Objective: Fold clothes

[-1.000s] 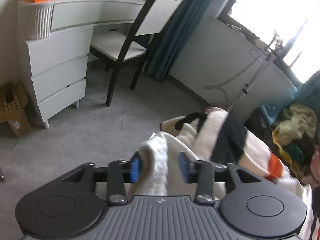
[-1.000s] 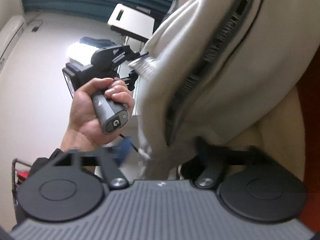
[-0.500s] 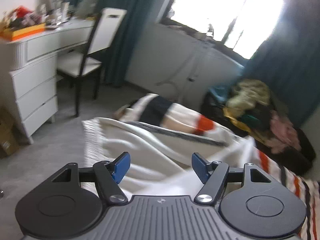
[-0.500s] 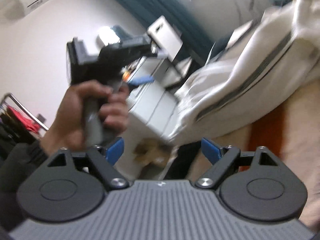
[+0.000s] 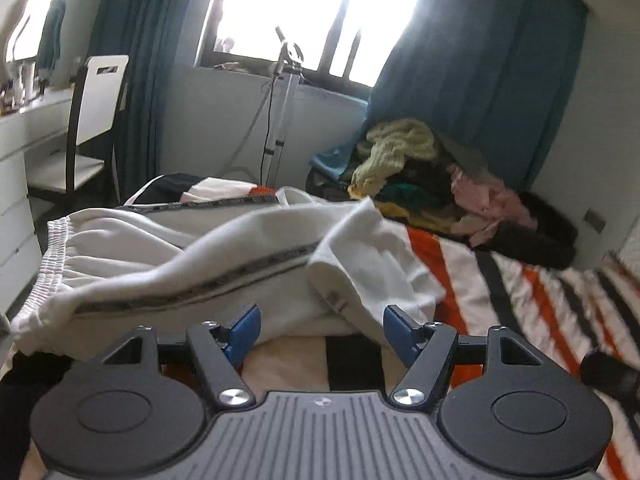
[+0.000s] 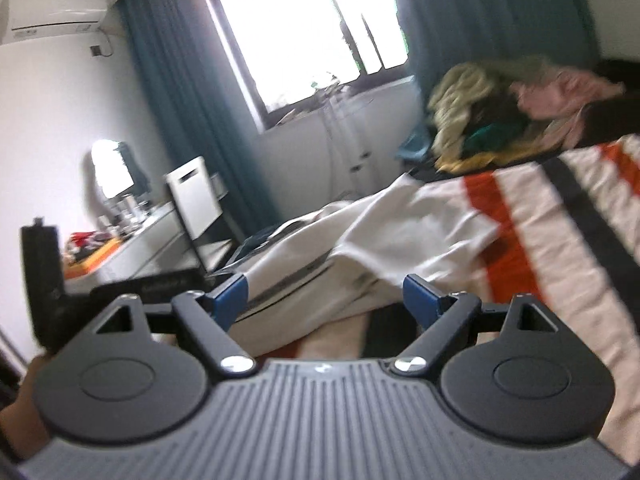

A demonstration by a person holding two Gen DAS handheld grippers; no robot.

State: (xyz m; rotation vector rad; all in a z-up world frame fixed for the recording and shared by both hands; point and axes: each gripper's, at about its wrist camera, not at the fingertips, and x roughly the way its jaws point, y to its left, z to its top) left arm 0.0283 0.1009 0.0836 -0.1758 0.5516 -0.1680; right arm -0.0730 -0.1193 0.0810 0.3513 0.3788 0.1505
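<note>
White trousers (image 5: 208,248) on striped bedspread (image 5: 540,292); both jaws spread.

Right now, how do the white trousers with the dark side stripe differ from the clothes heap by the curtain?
The white trousers with the dark side stripe lie spread out, roughly flat, across the near part of the orange, black and white striped bedspread; the mixed-colour clothes heap is bunched in a mound at the far end. The trousers are one pale garment; the heap mixes yellow, green, pink and dark pieces. Both lie free of either gripper.
</note>
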